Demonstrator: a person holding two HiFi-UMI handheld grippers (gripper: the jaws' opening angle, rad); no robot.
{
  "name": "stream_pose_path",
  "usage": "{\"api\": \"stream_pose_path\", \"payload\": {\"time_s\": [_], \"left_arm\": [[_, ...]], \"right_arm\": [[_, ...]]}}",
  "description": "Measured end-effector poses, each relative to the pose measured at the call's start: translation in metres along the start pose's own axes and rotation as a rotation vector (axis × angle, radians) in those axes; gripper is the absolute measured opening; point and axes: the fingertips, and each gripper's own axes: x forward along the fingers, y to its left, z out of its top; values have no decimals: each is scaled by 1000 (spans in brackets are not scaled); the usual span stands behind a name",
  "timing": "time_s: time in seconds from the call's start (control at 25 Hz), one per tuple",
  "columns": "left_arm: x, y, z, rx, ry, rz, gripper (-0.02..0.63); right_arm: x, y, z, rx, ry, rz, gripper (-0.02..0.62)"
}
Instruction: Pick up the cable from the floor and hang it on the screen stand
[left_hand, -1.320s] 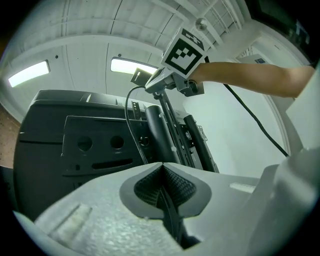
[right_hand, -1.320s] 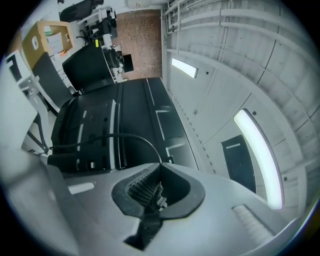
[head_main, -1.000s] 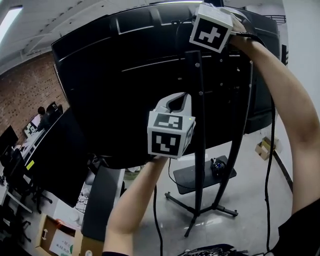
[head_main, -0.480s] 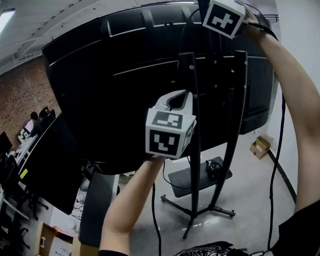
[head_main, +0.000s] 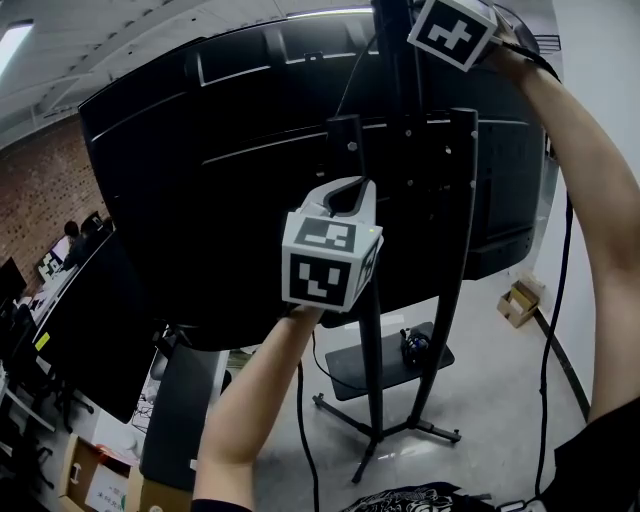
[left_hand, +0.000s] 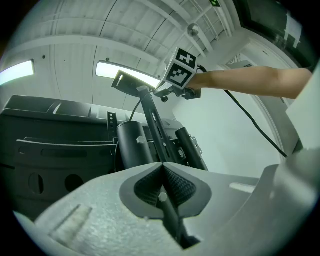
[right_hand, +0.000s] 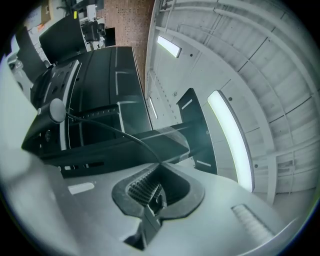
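Right hand-held gripper (head_main: 452, 30) is up at the top of the screen stand (head_main: 371, 330), its marker cube now cut by the top edge of the head view. That is higher than a second ago and about the same as half a second ago. In the right gripper view its jaws are clamped together on the cable (right_hand: 107, 129), which leaves the jaw tips (right_hand: 152, 192) and runs left over the back of the screen (right_hand: 95, 90). In the head view the cable (head_main: 546, 350) drops from the right hand down beside the right arm toward the floor (head_main: 500, 390), so it's lifted but only held, not yet draped on the stand.

Left hand-held gripper (head_main: 340, 205) is raised in front of the screen (head_main: 200, 200), just left of the stand's poles, hardly moved since earlier. Left gripper view: jaws (left_hand: 162, 182) pressed together, nothing seen between them.

The stand and screen have shifted left in the head view since earlier. Cardboard box (head_main: 518, 302) sits on the floor at right.
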Motion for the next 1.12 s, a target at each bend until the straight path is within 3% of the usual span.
{"api": "stream_pose_path", "payload": {"time_s": [0.44, 0.76, 1.0, 1.12], "left_arm": [[17, -11, -1, 1, 24, 48, 2], [37, -36, -5, -22, 27, 36, 2], [55, -62, -8, -29, 43, 9, 2], [57, -65, -9, -39, 40, 15, 2]], "right_arm": [[16, -8, -67, 116, 28, 51, 12], [29, -13, -115, 192, 46, 83, 12], [18, 20, -174, 221, 137, 128, 12], [10, 52, -191, 245, 129, 199, 12]]}}
